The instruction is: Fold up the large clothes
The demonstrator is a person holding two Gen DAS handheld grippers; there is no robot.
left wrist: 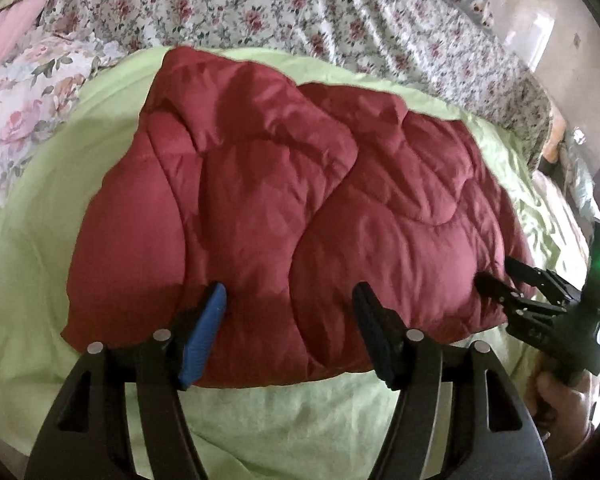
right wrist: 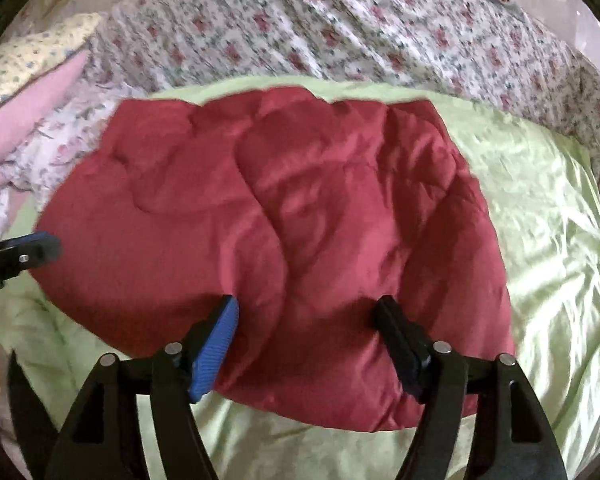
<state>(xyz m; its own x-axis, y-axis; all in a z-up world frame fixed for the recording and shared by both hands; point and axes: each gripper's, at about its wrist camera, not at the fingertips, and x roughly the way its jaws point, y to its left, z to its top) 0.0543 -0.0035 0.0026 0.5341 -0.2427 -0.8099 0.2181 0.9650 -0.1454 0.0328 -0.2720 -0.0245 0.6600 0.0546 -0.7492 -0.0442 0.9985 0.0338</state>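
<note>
Bed (left wrist: 260, 420) under green sheet (right wrist: 540, 240): red padded coat (left wrist: 300, 200) folded compactly, seemingly finished; left tongs (left wrist: 288, 320) and right tongs (right wrist: 308, 336) apart, empty.

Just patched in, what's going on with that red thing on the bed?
A person holds a gripper in each hand over a folded red quilted jacket lying on a green sheet. The left gripper and right gripper both sit open at its near edge, with nothing clamped. The fold looks done or nearly so.

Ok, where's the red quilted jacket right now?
The red quilted jacket lies folded on the green sheet, centre of both wrist views, with the floral bedspread behind it.
</note>
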